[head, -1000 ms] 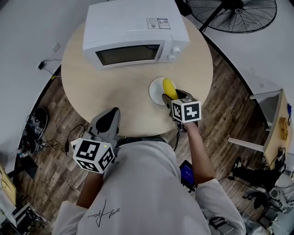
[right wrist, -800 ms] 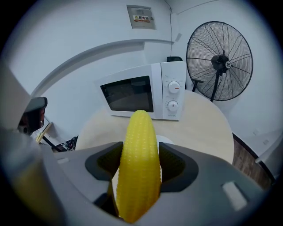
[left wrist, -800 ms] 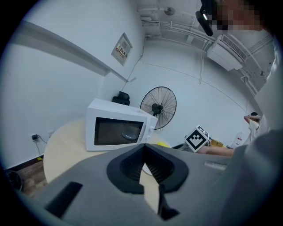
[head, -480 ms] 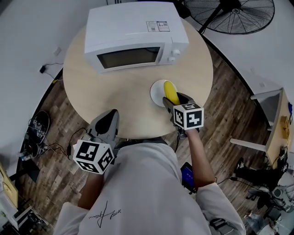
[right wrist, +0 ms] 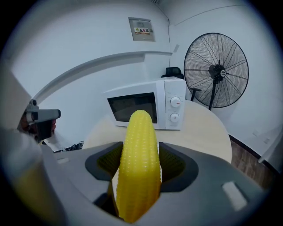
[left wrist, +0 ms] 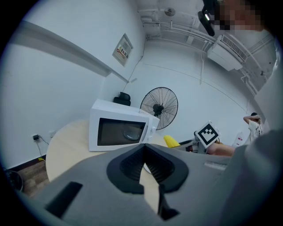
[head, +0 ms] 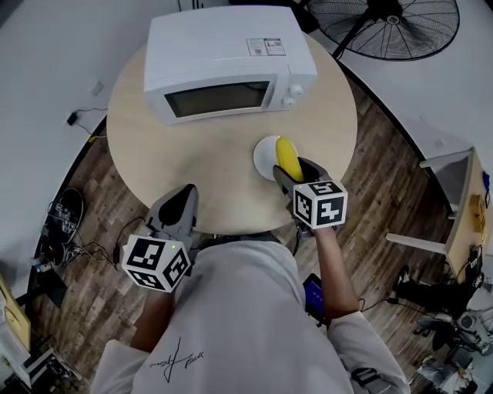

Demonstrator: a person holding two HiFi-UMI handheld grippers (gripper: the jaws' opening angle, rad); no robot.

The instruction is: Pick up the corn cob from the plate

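Corn cob [head: 287, 155] gripped by the right gripper [head: 296, 168] over a white plate [head: 263, 151].
The yellow cob stands between the right jaws, which press on both its sides; whether it has left the plate cannot be told. The plate sits on a round table [head: 192, 165], in front of a white microwave [head: 227, 58]. The left gripper [head: 183, 197] hangs at the table's near edge, jaws drawn together at the tips, empty. A fan [head: 393, 23] stands beyond the table.
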